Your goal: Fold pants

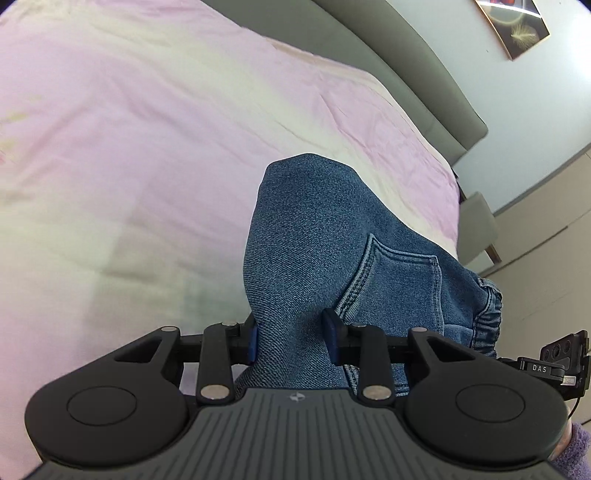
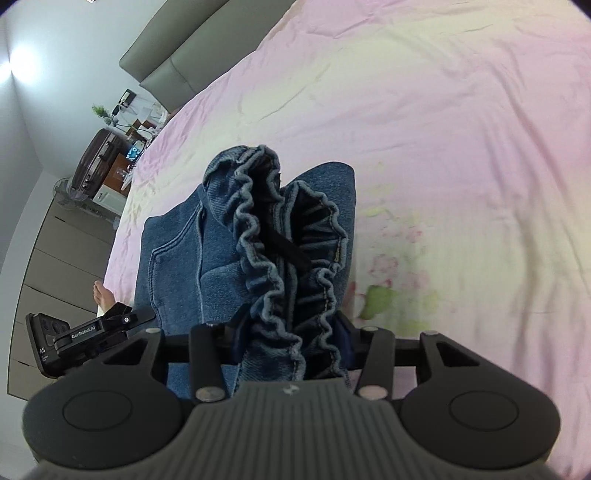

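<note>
Blue denim pants [image 1: 314,236] hang raised over a bed with a pink and pale yellow sheet [image 1: 147,129]. My left gripper [image 1: 293,339] is shut on a bunched fold of the denim beside a back pocket [image 1: 395,280], blue pads pressing on both sides. In the right wrist view the same pants [image 2: 184,258] show their ruffled elastic waistband [image 2: 266,236], and my right gripper [image 2: 291,343] is shut on that waistband. The other gripper's camera mount [image 2: 85,332] sticks in at the lower left there. The legs of the pants are hidden below the raised cloth.
A grey padded headboard [image 1: 417,74] runs along the wall behind the bed, with a framed picture [image 1: 517,26] above. A suitcase [image 2: 96,162] and a cluttered stand sit beside the bed. A bare foot [image 2: 101,295] stands on the floor near the bed's edge.
</note>
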{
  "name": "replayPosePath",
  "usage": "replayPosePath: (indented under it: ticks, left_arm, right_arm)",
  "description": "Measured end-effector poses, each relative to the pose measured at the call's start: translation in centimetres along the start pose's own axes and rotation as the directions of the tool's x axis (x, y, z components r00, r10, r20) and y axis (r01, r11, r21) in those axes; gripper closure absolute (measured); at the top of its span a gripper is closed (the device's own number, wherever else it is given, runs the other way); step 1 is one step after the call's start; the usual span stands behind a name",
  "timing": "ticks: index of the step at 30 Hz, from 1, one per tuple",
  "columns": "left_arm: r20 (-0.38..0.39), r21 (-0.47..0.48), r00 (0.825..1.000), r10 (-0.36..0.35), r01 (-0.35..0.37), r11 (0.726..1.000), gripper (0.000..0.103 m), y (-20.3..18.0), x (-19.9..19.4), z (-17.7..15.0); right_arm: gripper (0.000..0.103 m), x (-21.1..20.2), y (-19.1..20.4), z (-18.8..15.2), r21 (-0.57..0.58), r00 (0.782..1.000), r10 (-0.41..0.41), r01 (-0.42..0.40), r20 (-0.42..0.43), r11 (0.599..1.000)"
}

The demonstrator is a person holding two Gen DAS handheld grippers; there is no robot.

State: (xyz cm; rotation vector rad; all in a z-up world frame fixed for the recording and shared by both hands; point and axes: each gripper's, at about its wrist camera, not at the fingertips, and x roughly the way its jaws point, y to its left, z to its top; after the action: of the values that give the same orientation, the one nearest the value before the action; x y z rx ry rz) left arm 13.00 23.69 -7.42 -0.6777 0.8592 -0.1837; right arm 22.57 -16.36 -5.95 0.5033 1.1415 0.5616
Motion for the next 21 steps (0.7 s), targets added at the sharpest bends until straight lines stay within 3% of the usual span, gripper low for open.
replayPosePath:
  ticks: [5, 11, 21]
  left_arm:
    - [0.067, -0.006, 0.995, 0.080, -0.079, 0.997, 0.066, 3.0, -2.8, 2.3]
    - [0.078, 0.005, 0.985, 0.156, -0.156, 0.988, 0.066, 6.6, -3.6, 5.0]
    - [0.051, -0.015, 0.987, 0.152, -0.151, 0.988, 0.066, 13.6, -1.3, 7.9]
  right_arm:
    - [0.060, 5.5, 3.9, -0.1, 0.013, 0.998, 0.068, -0.067, -0.017, 0.998]
    - [0.060, 12.1, 7.2, -0.9, 0.048, 0.993, 0.113, -0.111, -0.037, 0.993]
    - [0.060, 18.4, 8.5, -1.0, 0.033, 0.996, 0.079, -0.078, -0.043, 0.996]
